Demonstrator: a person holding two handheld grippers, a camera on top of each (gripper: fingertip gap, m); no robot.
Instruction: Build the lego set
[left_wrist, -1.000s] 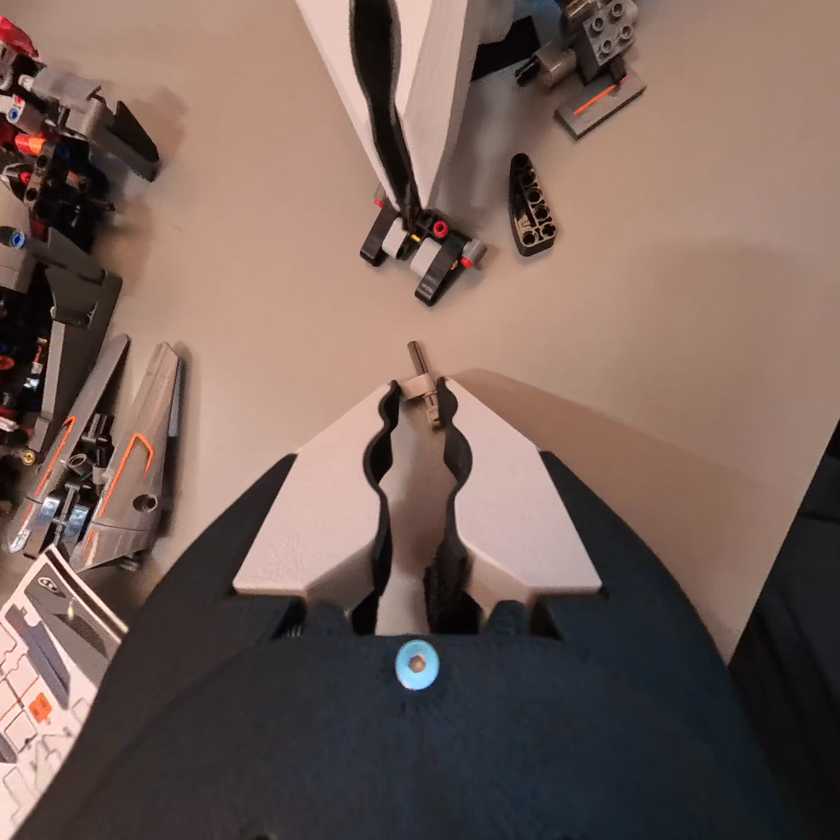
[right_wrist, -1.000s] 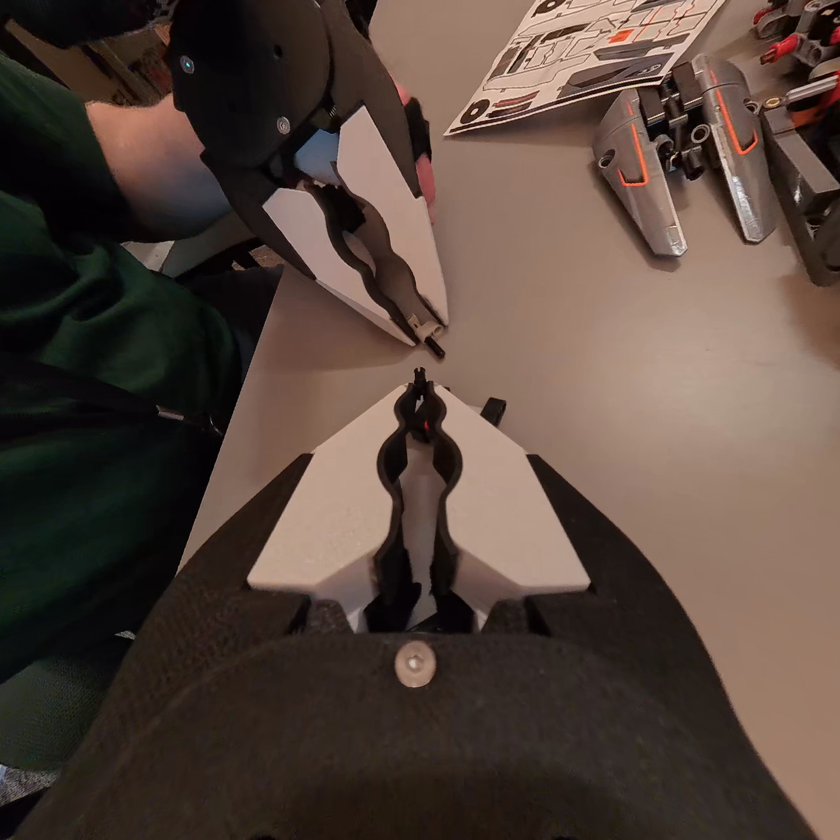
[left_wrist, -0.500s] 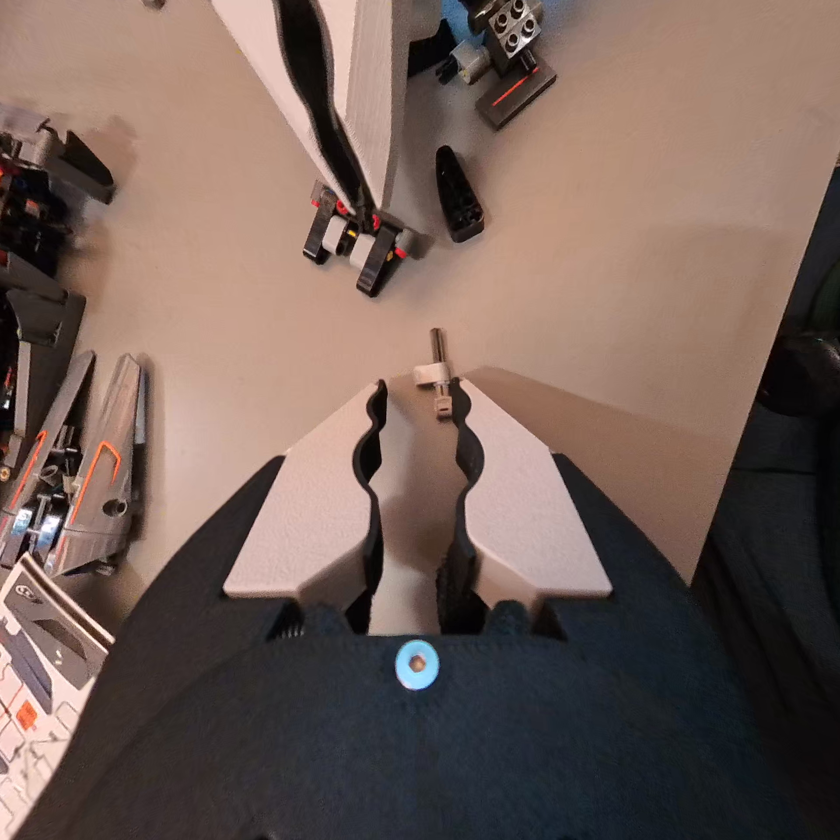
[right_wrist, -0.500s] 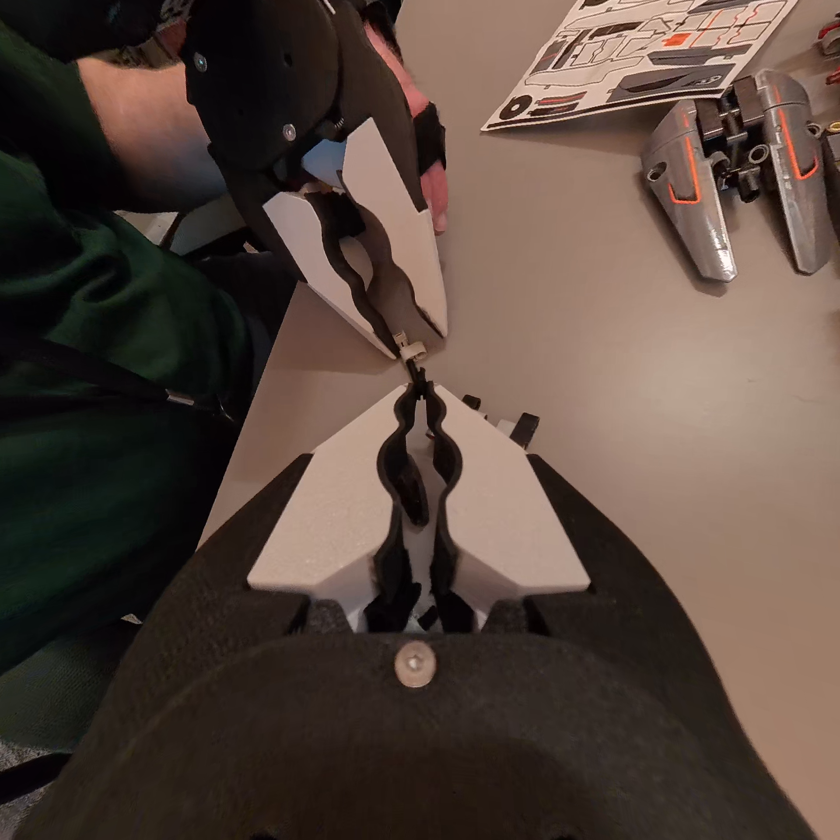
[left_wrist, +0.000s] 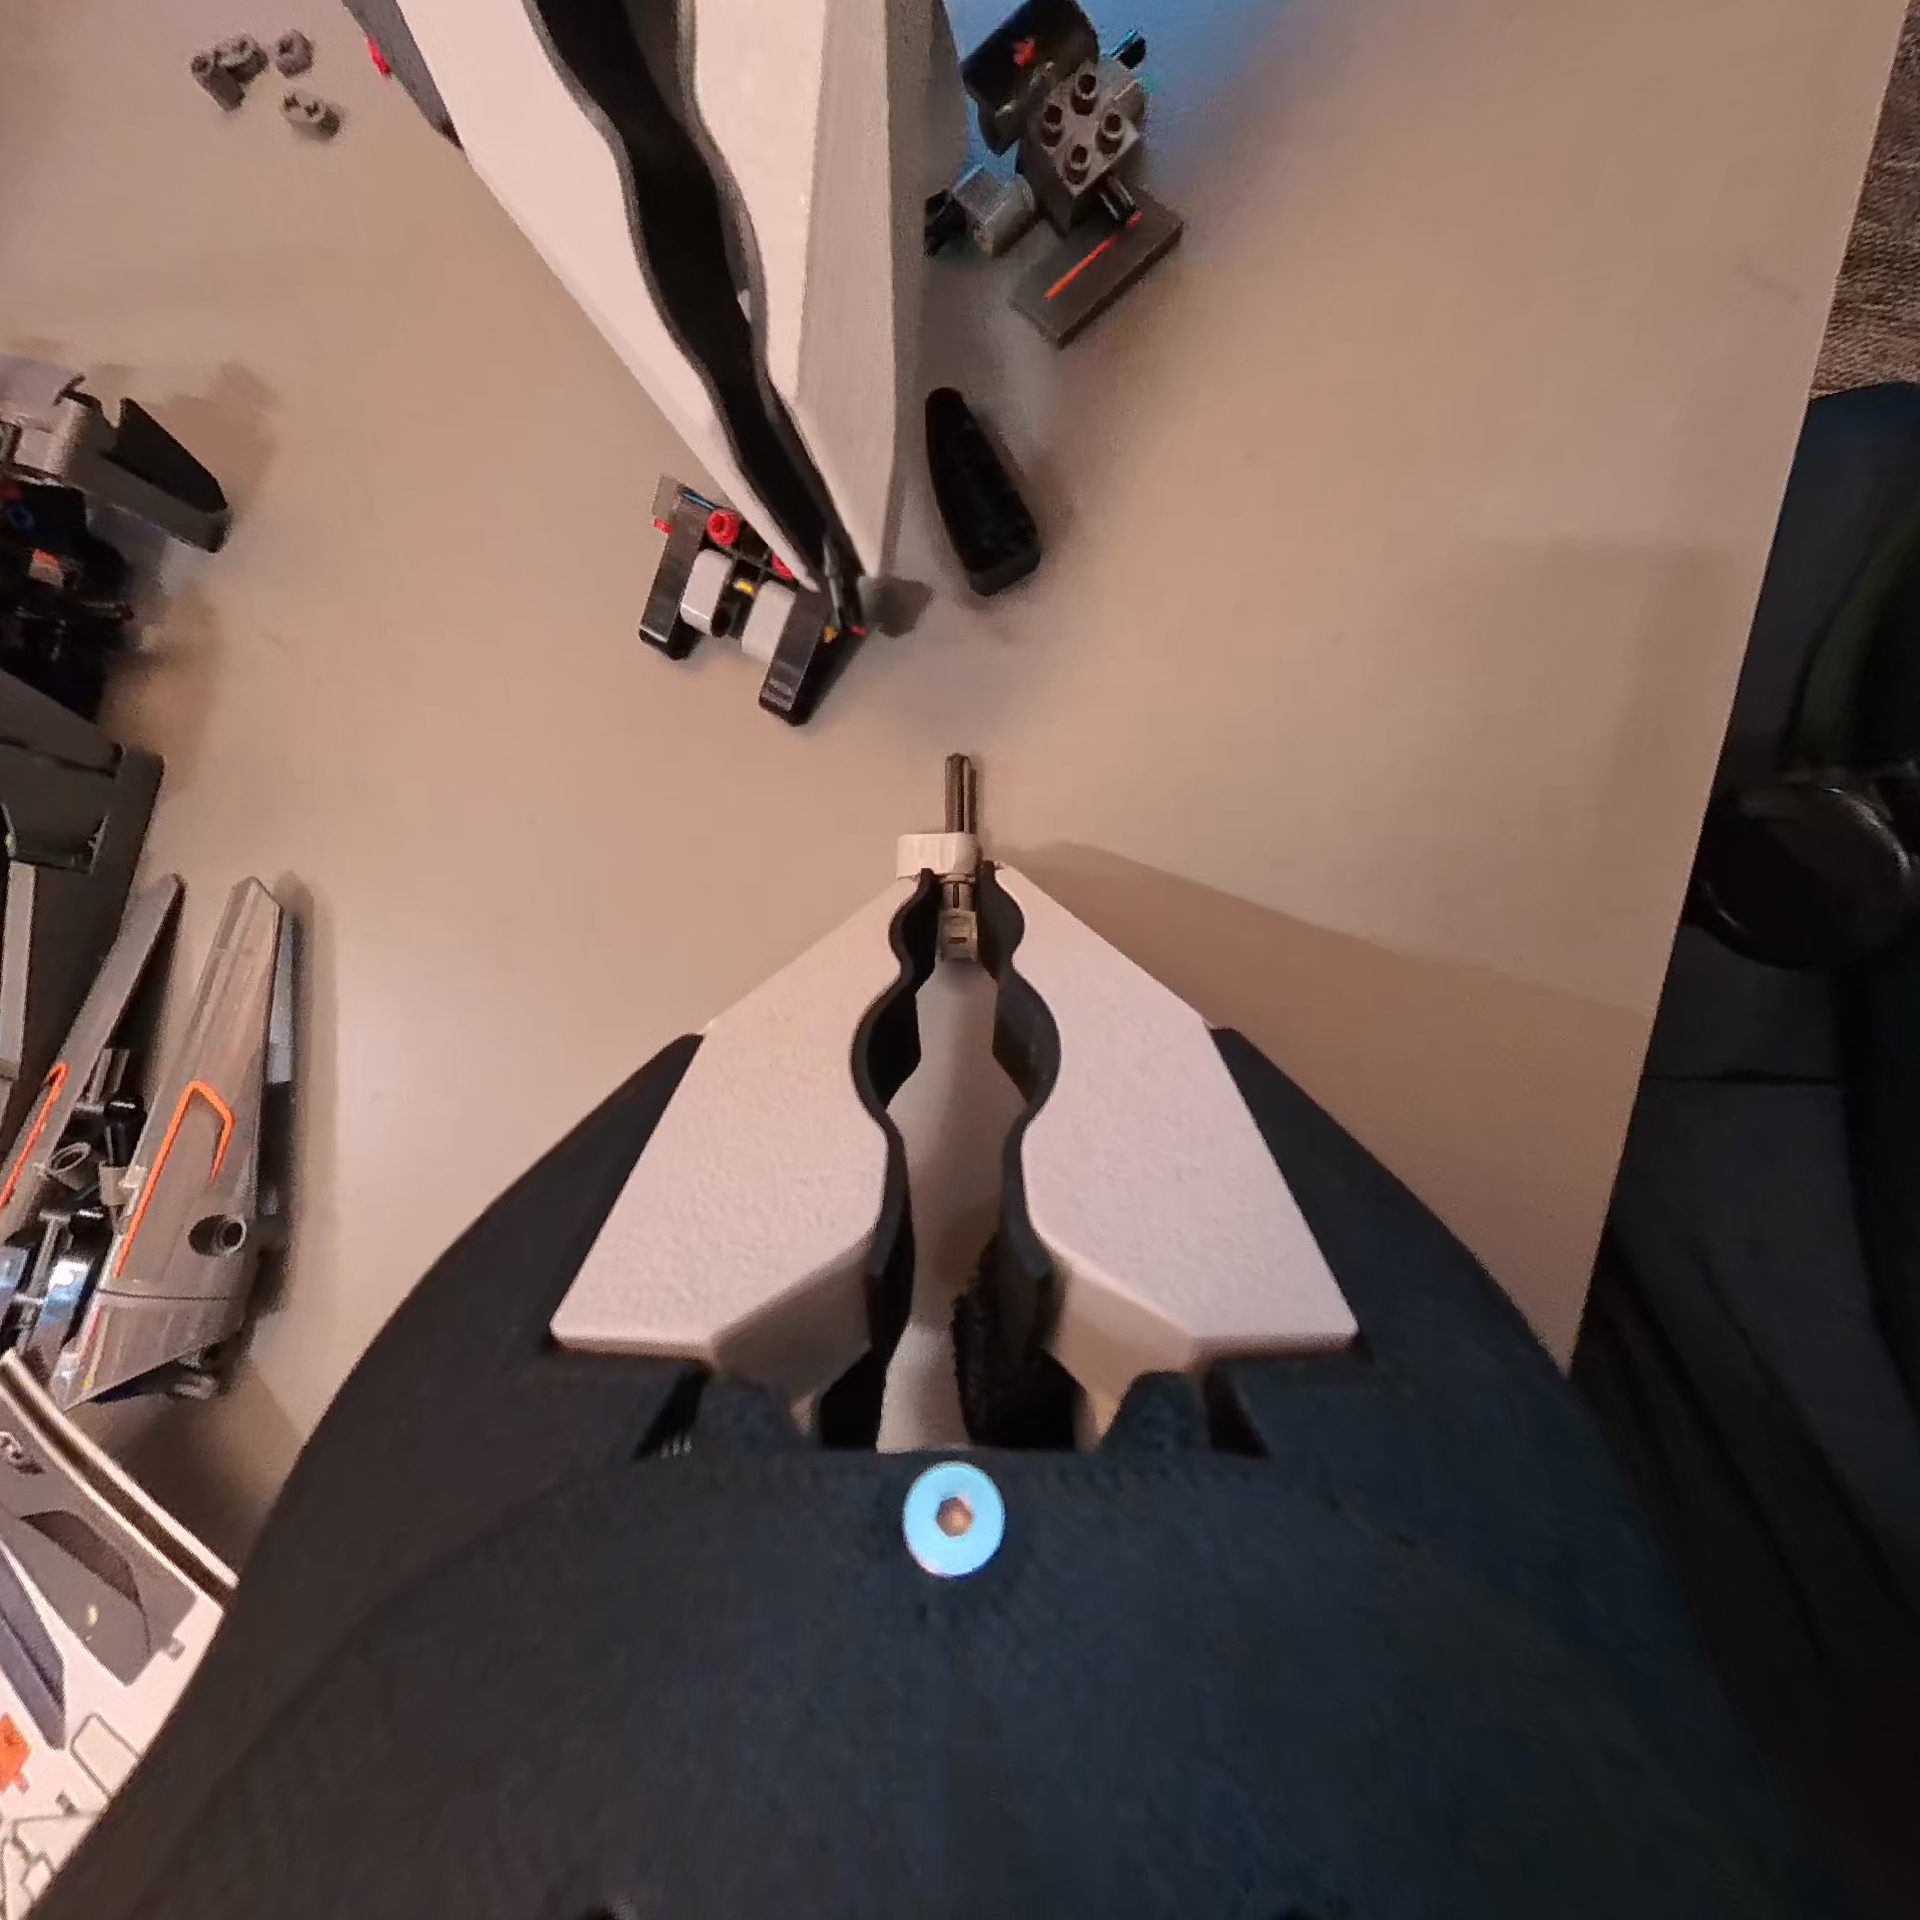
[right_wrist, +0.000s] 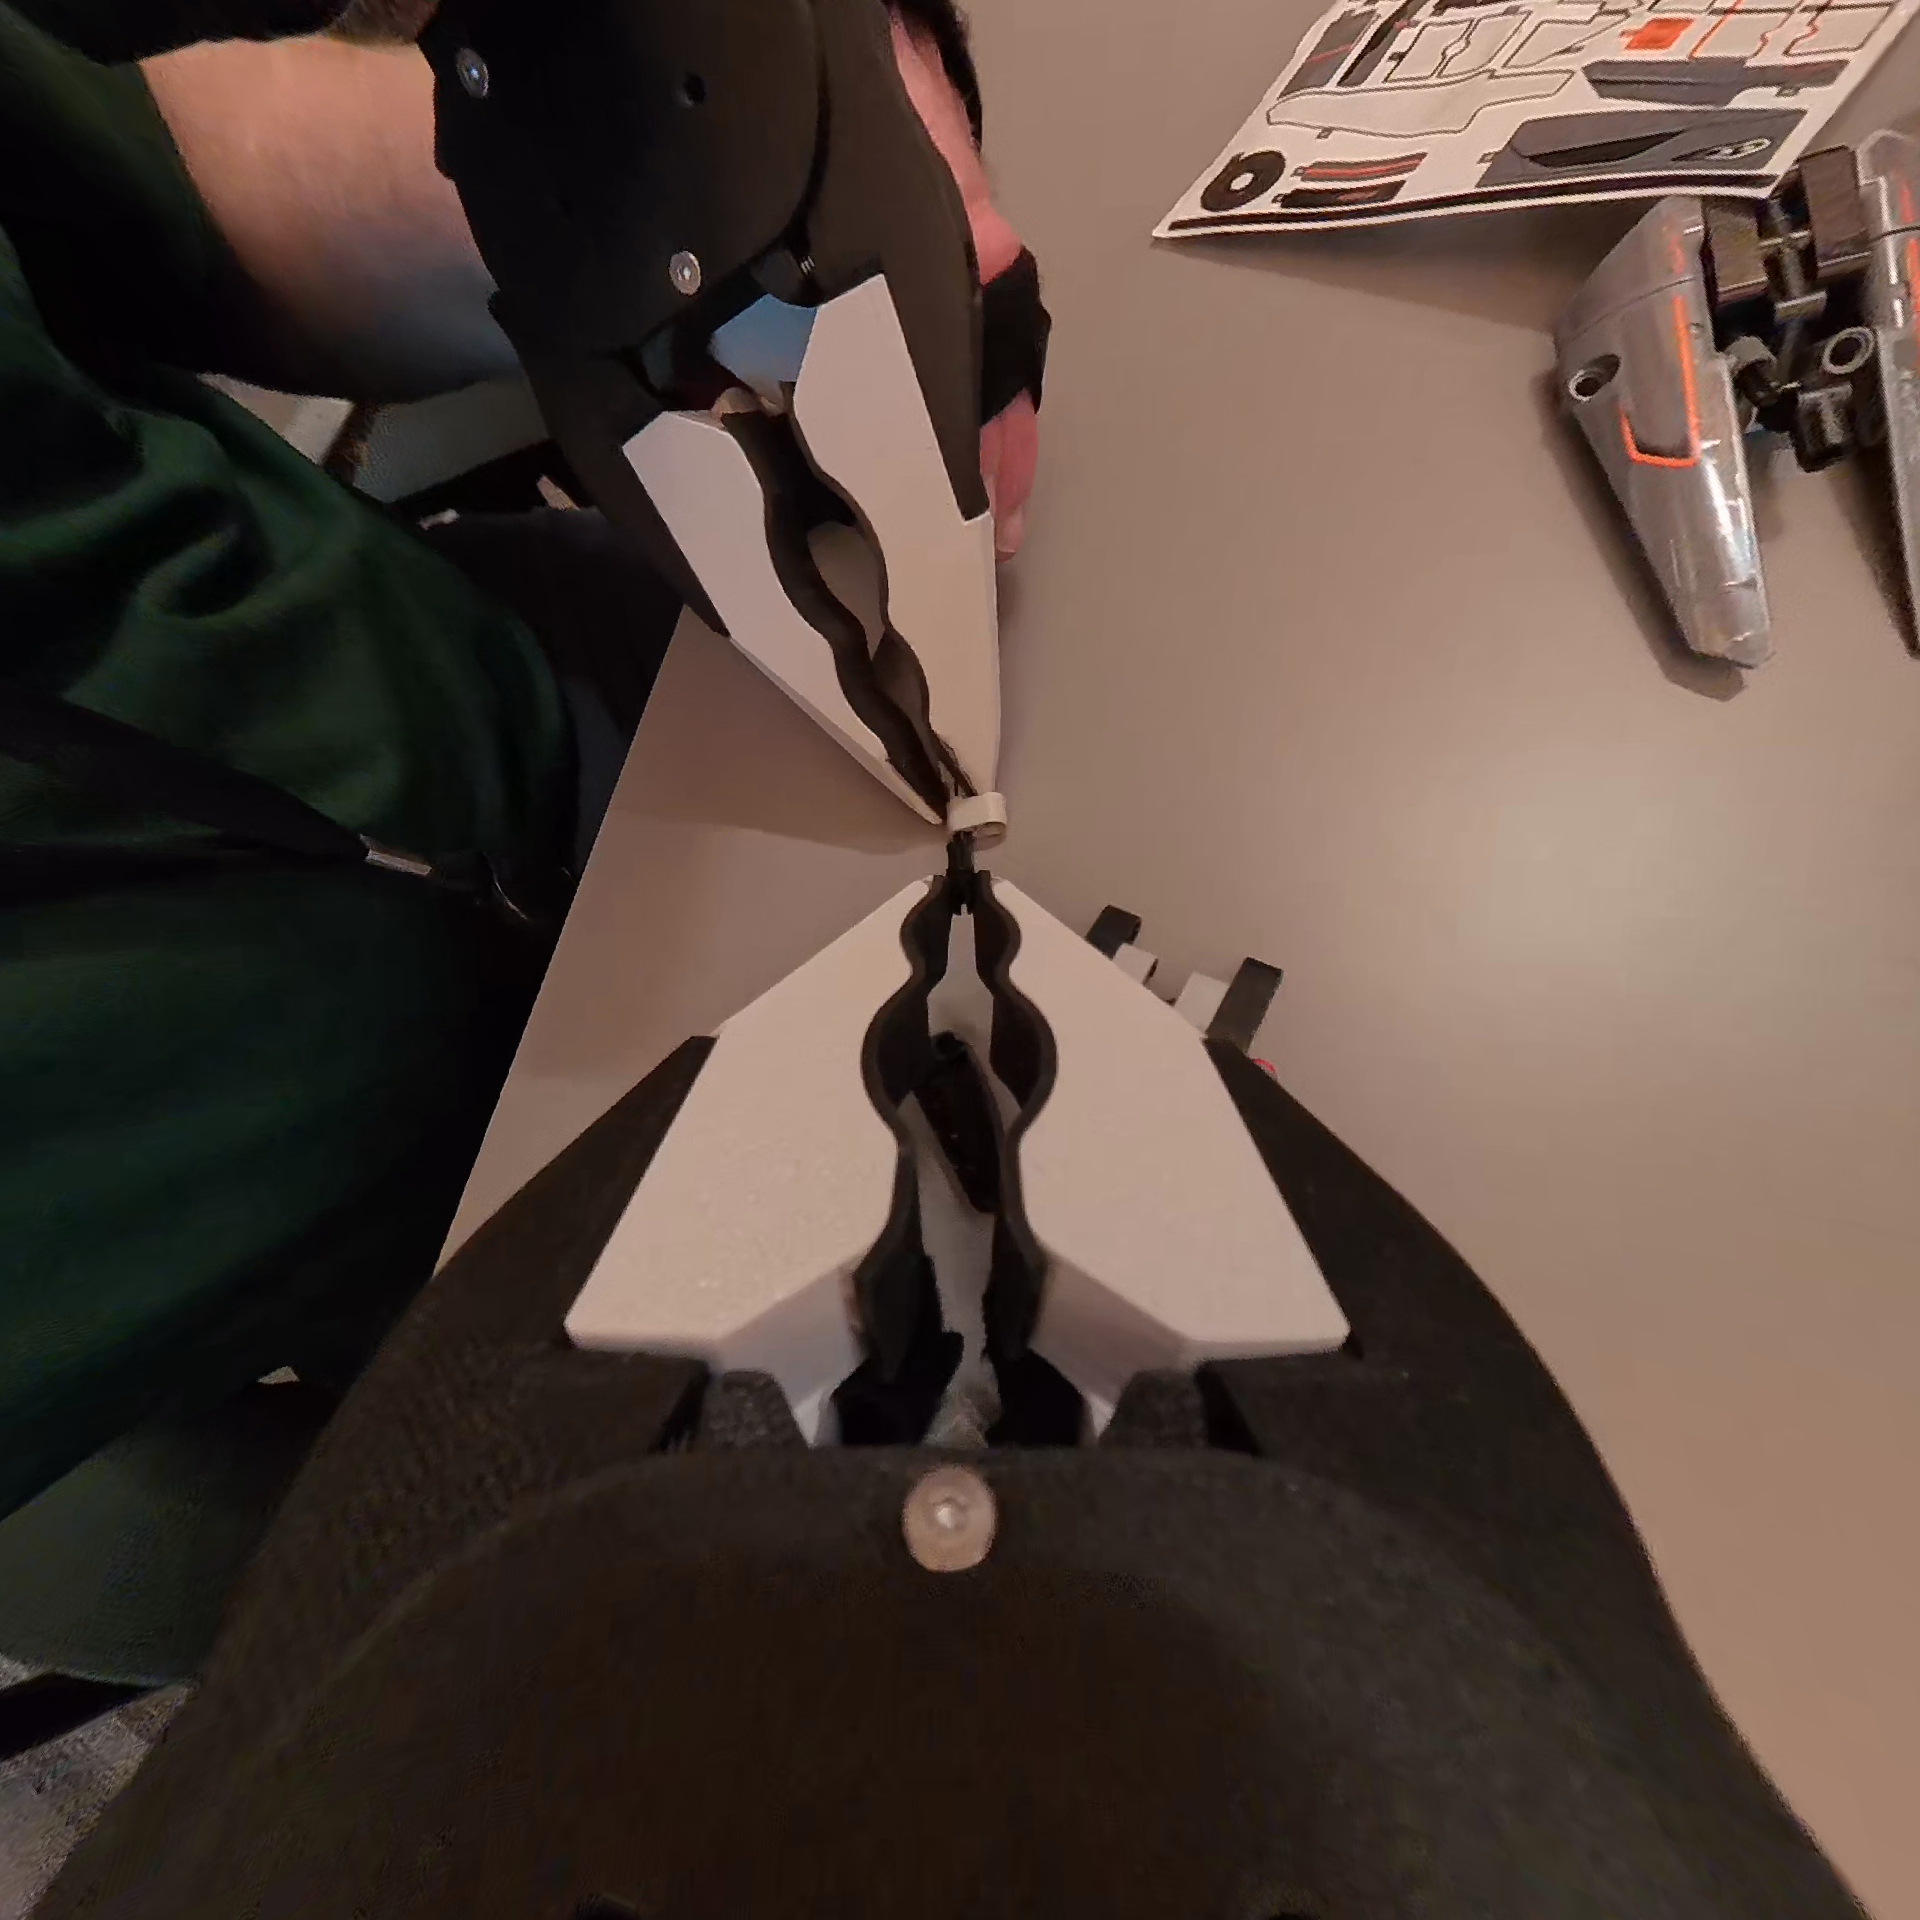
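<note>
Matte white wedge fingers with wavy black rubber liners on both tools, seated in rough black printed housings. Left gripper (left_wrist: 954, 883) pinched narrow on a small pin (left_wrist: 957, 821): dark ribbed shaft poking forward, pale round collar sitting just past the tips, tan stub caught between the liners. Right gripper (right_wrist: 961, 894) likewise closed narrow, clamping a thin black piece (right_wrist: 964, 871) at its very tips.

Compared with half a second ago: left fingers drawn in from a wider gap onto the pin, collar now squared across the tips. Right gripper closer in the left view, larger and blurred at its edge. Tip to tip in the right view, collar touching or just beside the black piece; cannot tell whether joined.

Below the right tool, a black-and-grey assembly (left_wrist: 743, 613) with red pins on the smooth beige desk (left_wrist: 1299, 644), partly covered by that tool's tips. Just beside it, a curved black beam (left_wrist: 982, 499) with holes. Farther off, a dark grey studded block (left_wrist: 1070, 208) on a flat plate with an orange stripe. At the left edge, glossy silver tapered panels (left_wrist: 177, 1226) with orange outlines, and a sticker sheet (right_wrist: 1538, 114) near them. Green sleeve (right_wrist: 260, 644) alongside the desk edge.
</note>
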